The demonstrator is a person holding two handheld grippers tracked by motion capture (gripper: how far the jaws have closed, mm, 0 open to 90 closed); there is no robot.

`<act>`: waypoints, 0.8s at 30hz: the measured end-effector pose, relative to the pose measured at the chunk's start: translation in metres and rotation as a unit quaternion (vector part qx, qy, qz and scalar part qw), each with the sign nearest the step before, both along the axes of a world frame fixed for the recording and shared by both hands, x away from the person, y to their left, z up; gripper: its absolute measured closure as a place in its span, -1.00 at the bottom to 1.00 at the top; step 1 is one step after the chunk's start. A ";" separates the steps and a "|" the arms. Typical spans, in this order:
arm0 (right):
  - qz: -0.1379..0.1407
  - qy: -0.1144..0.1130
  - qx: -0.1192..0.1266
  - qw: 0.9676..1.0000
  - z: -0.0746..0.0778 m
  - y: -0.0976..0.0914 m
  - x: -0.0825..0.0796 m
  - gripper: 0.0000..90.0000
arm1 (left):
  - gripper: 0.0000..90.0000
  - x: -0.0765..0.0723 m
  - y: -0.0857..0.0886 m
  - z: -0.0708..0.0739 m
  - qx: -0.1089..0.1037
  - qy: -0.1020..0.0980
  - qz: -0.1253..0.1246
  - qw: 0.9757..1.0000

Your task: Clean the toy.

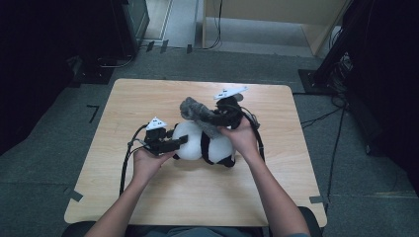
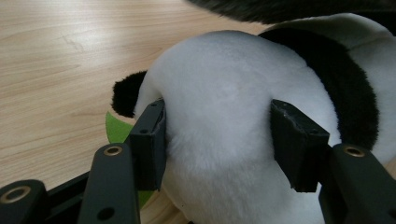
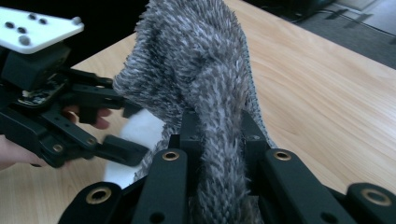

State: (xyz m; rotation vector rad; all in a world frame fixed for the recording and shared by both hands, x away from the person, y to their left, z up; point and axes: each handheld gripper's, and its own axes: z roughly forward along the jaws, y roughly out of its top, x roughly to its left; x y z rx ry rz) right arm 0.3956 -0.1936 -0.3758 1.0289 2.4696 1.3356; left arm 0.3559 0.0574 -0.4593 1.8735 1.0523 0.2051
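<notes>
Now the left gripper [image 1: 179, 141] is pinching the white belly of the plush panda [image 1: 205, 146], lying mid-table [image 1: 148, 197], jaws clamped on its fur. Just above the panda, the right gripper [image 1: 211, 118] is lifting the grey fuzzy cloth [image 1: 196, 112], jaws squeezed together on it. Judging by this, the cloth is coming off; setting it down remains. No containers around.

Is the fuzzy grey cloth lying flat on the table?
No, the right gripper has the grey cloth pinched between its jaws and holds it up above the table.
</notes>
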 end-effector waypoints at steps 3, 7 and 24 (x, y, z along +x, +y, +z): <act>0.020 -0.002 -0.009 1.000 -0.006 0.020 -0.002 0.74 | -0.06 -0.001 0.000 0.000 0.002 -0.001 0.000 1.000; 0.035 0.002 -0.018 0.999 -0.015 0.038 -0.002 0.73 | -0.06 -0.002 0.000 0.000 0.002 -0.003 0.003 1.000; 0.024 0.024 -0.034 0.999 -0.035 0.018 -0.008 0.73 | -0.15 0.003 0.004 -0.004 0.015 0.009 -0.002 1.000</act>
